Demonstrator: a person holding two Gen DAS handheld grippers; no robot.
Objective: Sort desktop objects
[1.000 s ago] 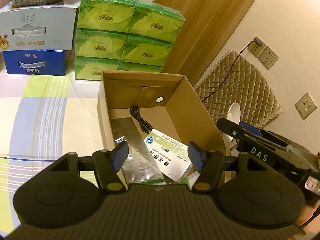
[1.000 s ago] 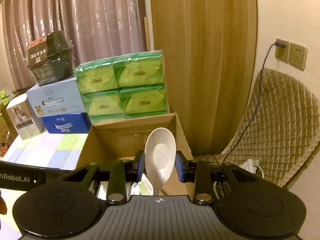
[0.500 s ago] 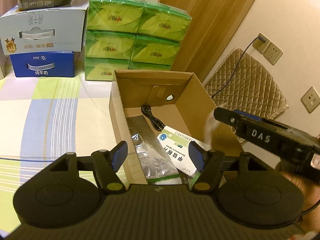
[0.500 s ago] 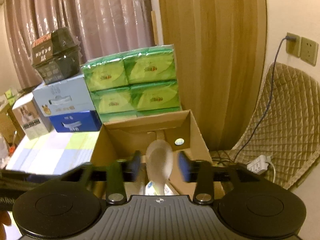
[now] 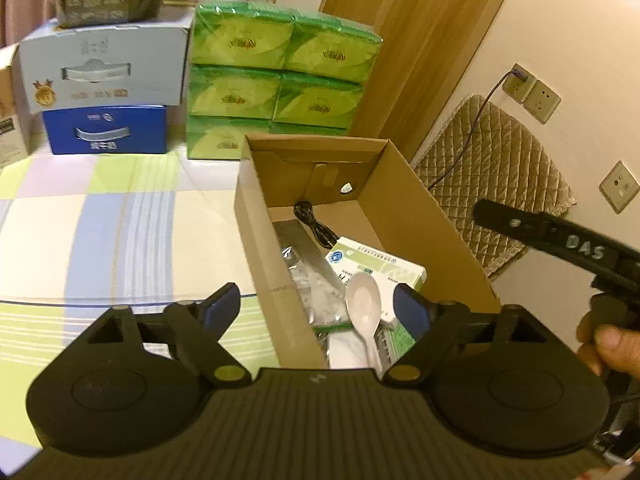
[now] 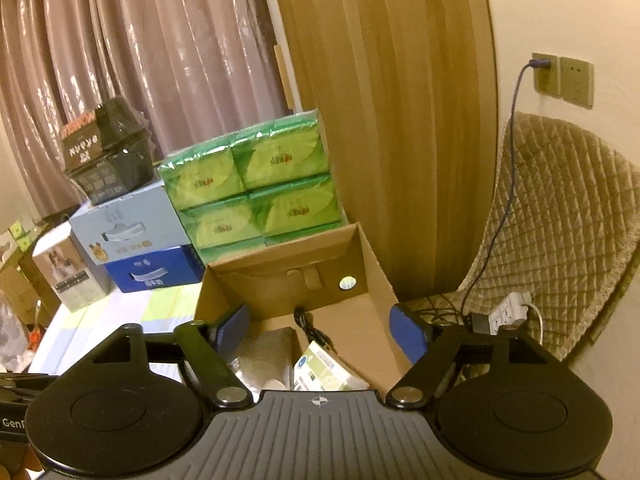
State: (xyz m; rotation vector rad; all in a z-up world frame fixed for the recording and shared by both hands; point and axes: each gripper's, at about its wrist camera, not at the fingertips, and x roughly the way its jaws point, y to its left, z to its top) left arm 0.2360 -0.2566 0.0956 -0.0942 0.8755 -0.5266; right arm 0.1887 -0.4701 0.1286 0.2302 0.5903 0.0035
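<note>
An open cardboard box (image 5: pixel 404 196) stands on the table's right side. Inside it lie a white spoon (image 5: pixel 363 308), a white-and-green medicine box (image 5: pixel 380 264), a silver foil packet (image 5: pixel 308 256) and a black cable (image 5: pixel 316 228). My left gripper (image 5: pixel 318 306) is open and empty, above the box's near end. My right gripper (image 6: pixel 322 328) is open and empty, above the same box (image 6: pixel 372 272); the medicine box (image 6: pixel 324 372), foil packet (image 6: pixel 264 356) and cable (image 6: pixel 310 330) show below it. The right gripper's body (image 5: pixel 560 240) appears at the right of the left wrist view.
Green tissue packs (image 5: pixel 276 76) are stacked behind the box, with a pale box on a blue box (image 5: pixel 106 132) to their left. A checked tablecloth (image 5: pixel 120 232) covers the table. A quilted chair (image 6: pixel 560 216) and a power strip (image 6: pixel 512 308) are to the right.
My right gripper has opened and let go of the white spoon, which now lies in the cardboard box. Both grippers have drawn back a little from the box.
</note>
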